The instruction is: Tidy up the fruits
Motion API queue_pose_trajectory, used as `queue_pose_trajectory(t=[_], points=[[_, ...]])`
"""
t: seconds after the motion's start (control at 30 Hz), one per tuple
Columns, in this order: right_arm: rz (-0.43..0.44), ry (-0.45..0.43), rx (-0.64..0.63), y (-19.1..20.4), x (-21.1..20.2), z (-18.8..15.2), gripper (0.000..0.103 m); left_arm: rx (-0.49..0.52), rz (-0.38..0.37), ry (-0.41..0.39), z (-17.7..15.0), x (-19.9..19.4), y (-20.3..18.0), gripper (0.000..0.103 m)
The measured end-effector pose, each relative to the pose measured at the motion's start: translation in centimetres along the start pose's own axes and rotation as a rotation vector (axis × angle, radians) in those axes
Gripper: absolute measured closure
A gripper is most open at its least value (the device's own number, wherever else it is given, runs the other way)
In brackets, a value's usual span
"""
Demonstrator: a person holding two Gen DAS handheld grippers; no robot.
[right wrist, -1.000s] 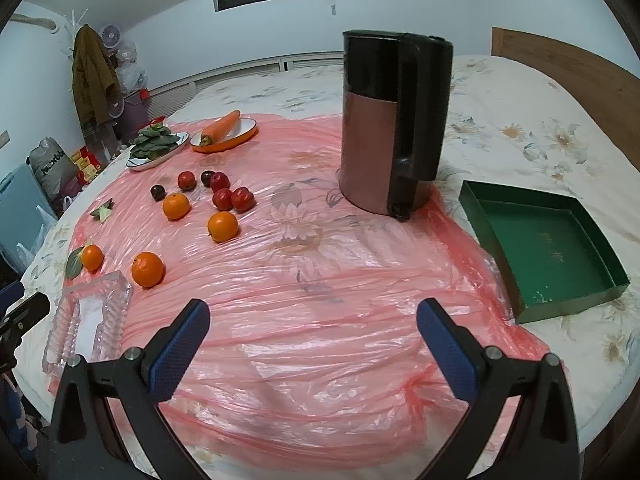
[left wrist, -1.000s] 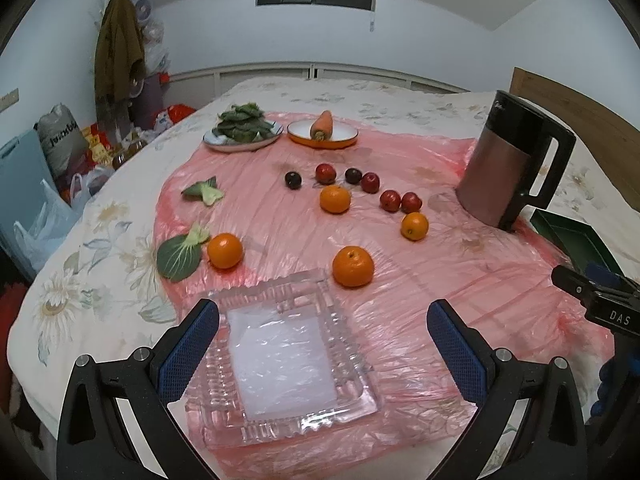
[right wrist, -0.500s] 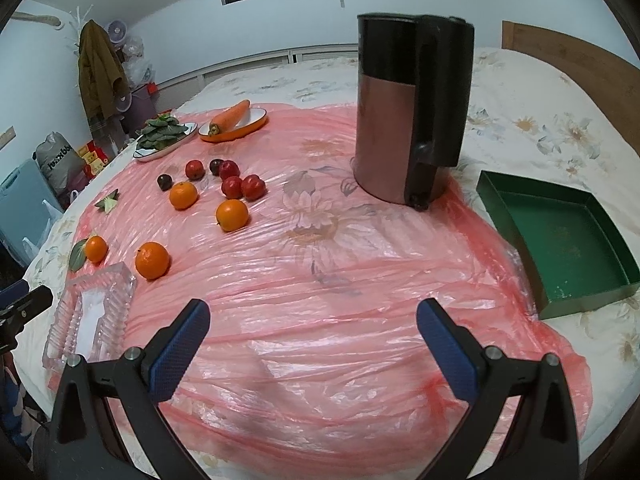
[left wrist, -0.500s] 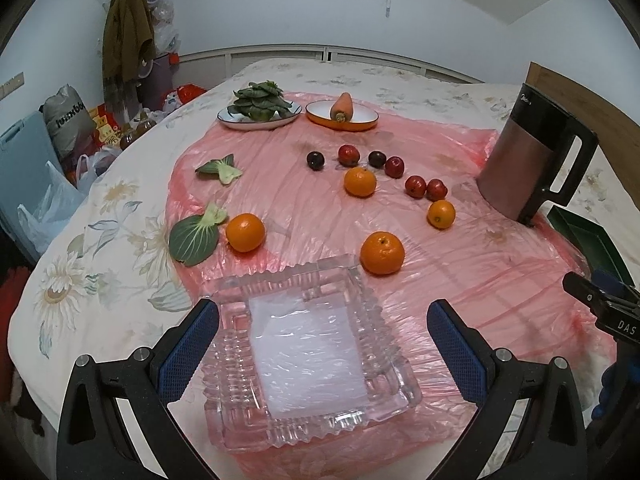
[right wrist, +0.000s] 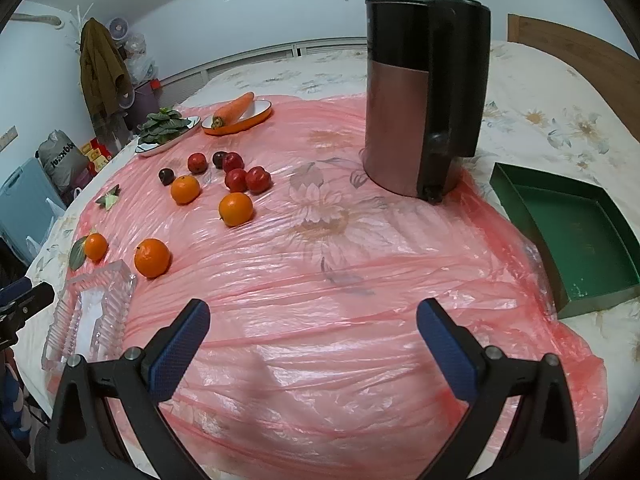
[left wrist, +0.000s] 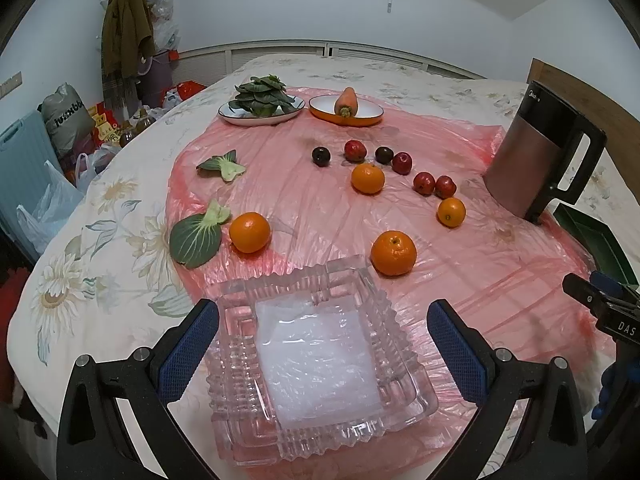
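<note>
Several oranges lie on the pink plastic sheet; the nearest orange sits just beyond a square clear glass dish, another orange lies to its left. Small red and dark plums lie farther back. My left gripper is open and empty, its jaws either side of the glass dish, above it. My right gripper is open and empty over bare pink sheet; the oranges and glass dish are to its left.
A copper and black kettle stands at the right, a green tray beside it. A plate of greens and an orange plate with a carrot stand at the back. Loose bok choy leaves lie left.
My left gripper has moved forward over the glass dish, which now lies larger between its jaws. My right gripper has moved slightly forward. Both stay open.
</note>
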State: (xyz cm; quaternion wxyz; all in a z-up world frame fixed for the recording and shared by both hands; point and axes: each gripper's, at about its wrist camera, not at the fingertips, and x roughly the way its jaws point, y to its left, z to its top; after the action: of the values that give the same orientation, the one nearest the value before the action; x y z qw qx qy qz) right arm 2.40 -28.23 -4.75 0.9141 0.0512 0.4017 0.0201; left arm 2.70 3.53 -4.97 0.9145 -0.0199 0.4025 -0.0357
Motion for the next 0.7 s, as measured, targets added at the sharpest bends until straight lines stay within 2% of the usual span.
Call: queue_pose_trajectory(t=[0.37, 0.7], points=[[-0.002, 0.008, 0.005, -0.1, 0.5, -0.2, 0.000, 0.012, 0.011, 0.001, 0.2, 0.6, -0.4, 0.001], [0.053, 0.009, -0.020, 1.7, 0.8, 0.5, 0.000, 0.006, 0.016, 0.005, 0.4, 1.1, 0.2, 0.001]])
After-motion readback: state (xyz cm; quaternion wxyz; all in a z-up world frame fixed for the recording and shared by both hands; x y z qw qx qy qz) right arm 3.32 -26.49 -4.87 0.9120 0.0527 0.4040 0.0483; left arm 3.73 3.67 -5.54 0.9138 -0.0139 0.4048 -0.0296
